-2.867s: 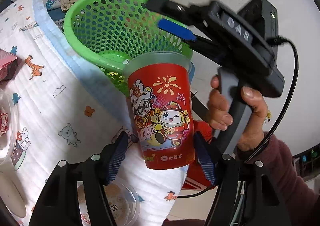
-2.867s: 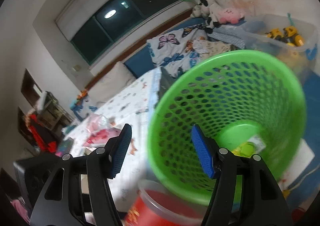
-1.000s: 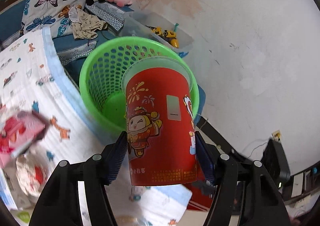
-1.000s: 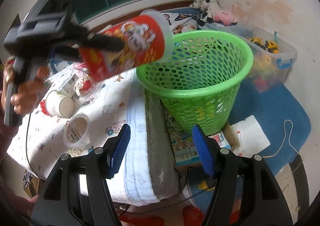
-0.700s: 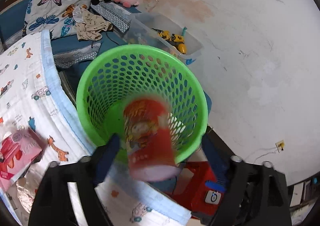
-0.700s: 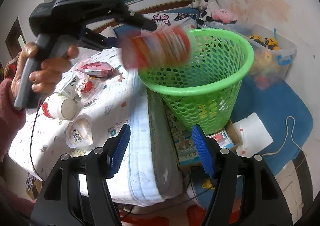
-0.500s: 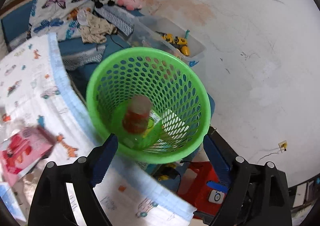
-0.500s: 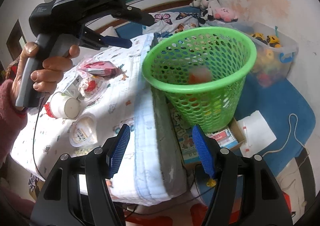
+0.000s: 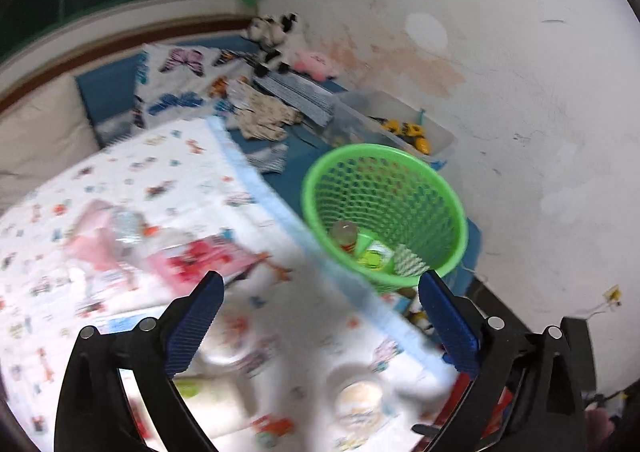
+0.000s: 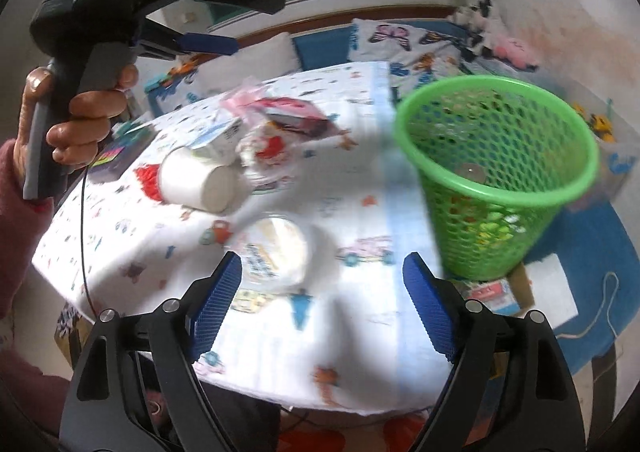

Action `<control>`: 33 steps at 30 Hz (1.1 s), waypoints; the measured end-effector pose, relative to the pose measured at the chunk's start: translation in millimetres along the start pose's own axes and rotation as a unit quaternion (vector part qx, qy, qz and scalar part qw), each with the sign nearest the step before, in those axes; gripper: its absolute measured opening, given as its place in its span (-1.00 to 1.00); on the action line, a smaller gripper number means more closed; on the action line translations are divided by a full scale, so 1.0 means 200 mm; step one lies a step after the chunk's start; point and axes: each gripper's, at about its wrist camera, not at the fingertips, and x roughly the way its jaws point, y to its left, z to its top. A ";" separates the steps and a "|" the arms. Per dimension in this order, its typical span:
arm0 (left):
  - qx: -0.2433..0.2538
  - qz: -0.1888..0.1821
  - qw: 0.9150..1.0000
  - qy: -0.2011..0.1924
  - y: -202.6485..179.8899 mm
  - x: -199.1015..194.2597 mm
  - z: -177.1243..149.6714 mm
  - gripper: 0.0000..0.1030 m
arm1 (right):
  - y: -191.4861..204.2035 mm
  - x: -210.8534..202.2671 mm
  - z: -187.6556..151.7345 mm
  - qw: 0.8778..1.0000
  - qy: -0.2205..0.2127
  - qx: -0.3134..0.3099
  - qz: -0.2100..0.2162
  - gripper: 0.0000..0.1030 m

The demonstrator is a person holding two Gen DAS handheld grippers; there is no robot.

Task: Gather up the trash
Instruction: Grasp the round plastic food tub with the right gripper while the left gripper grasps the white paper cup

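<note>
The green mesh basket (image 9: pixel 400 187) (image 10: pixel 492 228) stands beside the table's edge. Inside it sits the red paper cup (image 9: pixel 344 236), next to a green-yellow wrapper (image 9: pixel 374 254). My left gripper (image 9: pixel 320 284) hovers over the cloth-covered table (image 9: pixel 168 179), jaws opening, nothing between them. In the right wrist view the left gripper (image 10: pixel 256 25) sits in a hand at the upper left. My right gripper (image 10: pixel 322 264) is also opening and holds nothing. It hangs above a clear round tub (image 10: pixel 276 248). A white cup (image 10: pixel 196 183) lies on its side beyond, with a red packet (image 10: pixel 296 113).
A bed with butterfly cushions (image 9: pixel 176 83) and plush toys (image 9: pixel 280 35) lies behind the table. A clear bin of toys (image 9: pixel 400 127) stands against the white wall. A blue mat (image 10: pixel 592 252) and a flat box (image 10: pixel 496 292) lie on the floor by the basket.
The left gripper let the red cup drop into the green basket, opened wide and swung back over the table. The right gripper turned toward the table and widened.
</note>
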 end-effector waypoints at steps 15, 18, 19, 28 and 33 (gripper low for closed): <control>-0.062 0.101 0.993 -0.015 0.48 -0.36 -0.35 0.86 | 0.16 0.30 0.03 0.997 0.058 -0.048 -0.022 0.63; -0.072 0.107 0.992 -0.015 0.57 -0.40 -0.41 0.86 | 0.17 0.33 0.03 0.996 0.066 -0.050 -0.026 0.63; -0.072 0.107 0.991 -0.016 0.59 -0.41 -0.43 0.86 | 0.18 0.34 0.03 0.996 0.066 -0.051 -0.028 0.60; -0.059 0.079 0.995 0.009 0.59 -0.35 -0.60 0.86 | 0.17 0.39 0.03 0.996 0.076 -0.040 -0.033 0.33; -0.049 0.071 0.996 0.026 0.54 -0.26 -0.63 0.64 | 0.16 0.38 0.03 0.996 0.072 -0.037 -0.038 0.32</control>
